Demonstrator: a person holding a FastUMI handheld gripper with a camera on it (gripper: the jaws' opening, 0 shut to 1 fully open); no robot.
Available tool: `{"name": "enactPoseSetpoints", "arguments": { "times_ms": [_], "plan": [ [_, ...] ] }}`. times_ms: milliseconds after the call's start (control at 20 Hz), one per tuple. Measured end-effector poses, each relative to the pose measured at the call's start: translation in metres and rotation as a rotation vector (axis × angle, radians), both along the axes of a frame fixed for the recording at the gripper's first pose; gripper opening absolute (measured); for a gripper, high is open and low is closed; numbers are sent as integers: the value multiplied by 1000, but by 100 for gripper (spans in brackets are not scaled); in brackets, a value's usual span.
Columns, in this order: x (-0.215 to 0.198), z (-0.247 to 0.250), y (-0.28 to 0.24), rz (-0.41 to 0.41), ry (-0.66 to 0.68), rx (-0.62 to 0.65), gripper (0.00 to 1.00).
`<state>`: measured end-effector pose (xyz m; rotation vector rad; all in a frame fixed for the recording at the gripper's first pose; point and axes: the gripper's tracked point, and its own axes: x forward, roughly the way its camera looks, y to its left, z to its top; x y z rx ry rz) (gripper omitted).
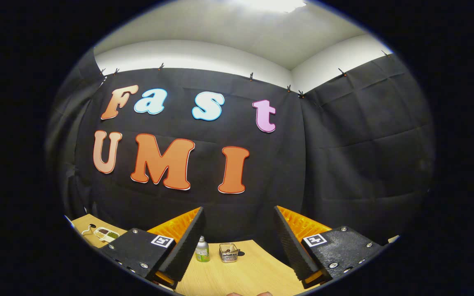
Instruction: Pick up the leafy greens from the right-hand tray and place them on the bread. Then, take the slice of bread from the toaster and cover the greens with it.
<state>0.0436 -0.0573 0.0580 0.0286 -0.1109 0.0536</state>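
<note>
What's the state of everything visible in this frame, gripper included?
gripper: open, fingers wide apart, holding nothing, raised above the table.
bottle: upright, capped, on the table between the fingers.
wire basket: upright beside the bottle, contents unclear.
small tray: flat on the table, holding dark contents.

The surface looks like pale wood with a smooth matt finish. Between the spread-apart fingers of the tongs, whose inner faces are finely ribbed, stand a small glossy plastic bottle and a shiny wire metal basket. The booth wall is matt, creased cloth. A small tray at far left looks like smooth plastic.
</note>
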Motion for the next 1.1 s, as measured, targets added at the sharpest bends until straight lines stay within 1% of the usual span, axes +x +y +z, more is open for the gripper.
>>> {"name": "enactPoseSetpoints", "arguments": {
  "times_ms": [100, 200, 400, 650, 900, 1100],
  "plan": [
    [3, 3, -5, 8, -10, 1, 98],
    [7, -8, -5, 25, 12, 8, 98],
    [6, -58, 3, 83, 121, -12, 99],
    [-7, -125, 22, 193, 278, -35, 98],
    [-21, -188, 38, 324, 416, -156, 98],
    [-30, -226, 44, 389, 499, -209, 99]
  ]
}}
